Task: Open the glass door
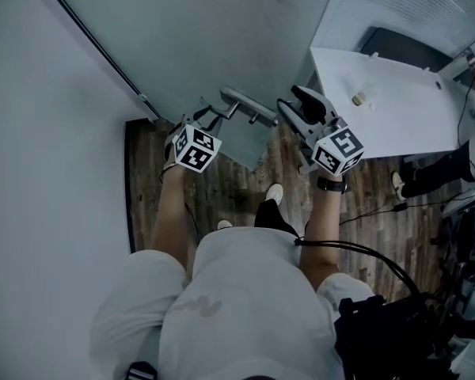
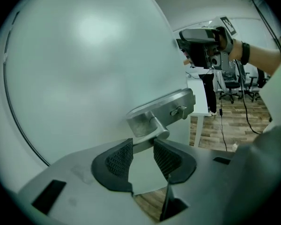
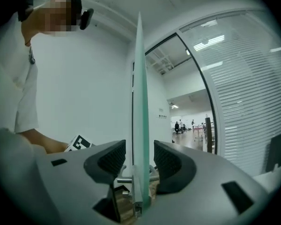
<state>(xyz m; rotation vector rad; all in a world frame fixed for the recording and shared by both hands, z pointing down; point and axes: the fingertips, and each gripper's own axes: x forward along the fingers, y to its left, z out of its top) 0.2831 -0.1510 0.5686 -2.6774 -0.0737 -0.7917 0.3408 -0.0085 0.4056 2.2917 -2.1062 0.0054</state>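
The frosted glass door (image 1: 206, 38) stands ajar, and I see it from above. Its metal lever handle (image 1: 249, 104) juts out near the door's edge. My left gripper (image 1: 211, 121) reaches the handle from the left. In the left gripper view it (image 2: 143, 146) is shut on the lever (image 2: 150, 125), both pads touching it, with the lock plate (image 2: 171, 108) just behind. My right gripper (image 1: 299, 105) hovers at the door's free edge. In the right gripper view its jaws (image 3: 139, 154) are open and straddle the thin door edge (image 3: 140, 102) with gaps on both sides.
A white wall (image 1: 47, 172) runs along the left. A white table (image 1: 396, 109) with a small object (image 1: 359, 99) stands to the right of the door. Below is wooden floor (image 1: 380, 204) with cables. A person's legs (image 1: 443, 169) show at the right edge. Office chairs (image 2: 239, 86) stand further off.
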